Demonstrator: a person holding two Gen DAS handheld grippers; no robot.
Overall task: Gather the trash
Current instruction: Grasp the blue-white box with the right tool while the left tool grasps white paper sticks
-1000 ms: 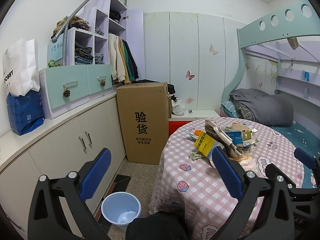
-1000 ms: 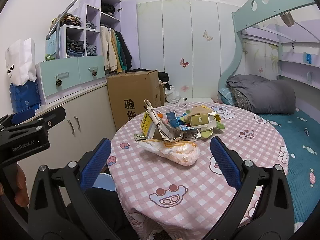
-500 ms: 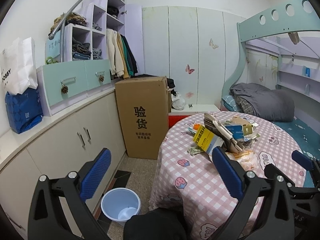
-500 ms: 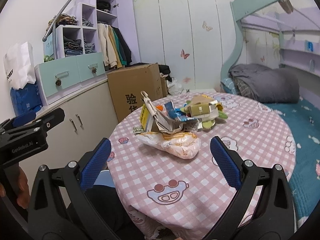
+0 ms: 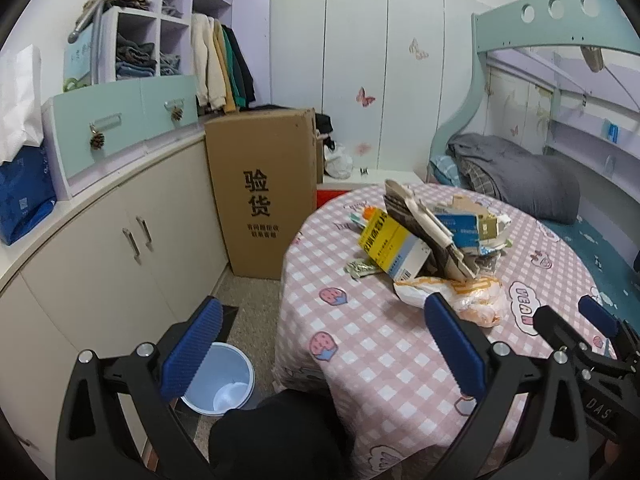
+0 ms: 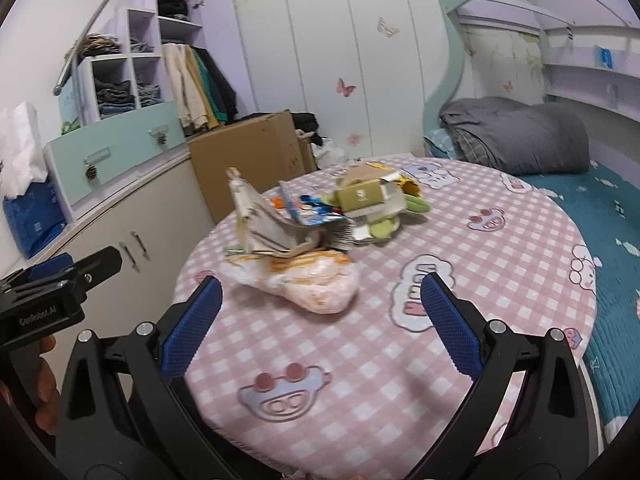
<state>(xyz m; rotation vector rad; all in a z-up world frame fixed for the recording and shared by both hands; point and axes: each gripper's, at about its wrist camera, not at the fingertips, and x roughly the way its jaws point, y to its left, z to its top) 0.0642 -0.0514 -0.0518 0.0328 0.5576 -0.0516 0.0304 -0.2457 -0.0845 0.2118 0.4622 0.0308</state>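
A heap of trash (image 5: 436, 236) lies on the round table with the pink checked cloth (image 5: 360, 344): a yellow and blue carton (image 5: 394, 246), folded paper, torn boxes and a crumpled orange-white plastic bag (image 6: 310, 286). A light blue bin (image 5: 219, 380) stands on the floor left of the table. My left gripper (image 5: 320, 344) is open and holds nothing, over the table's left edge above the bin. My right gripper (image 6: 320, 322) is open and holds nothing, just short of the plastic bag, which lies between its fingers' line.
A tall cardboard box (image 5: 264, 192) stands behind the bin against the low cabinets (image 5: 120, 256). A bunk bed with a grey duvet (image 6: 520, 140) borders the table on the right. A dark-clothed knee (image 5: 276, 436) fills the lower middle of the left wrist view.
Both grippers have moved forward and lower toward the table. The trash heap and plastic bag now loom larger in the right wrist view. Neither gripper's opening has changed.
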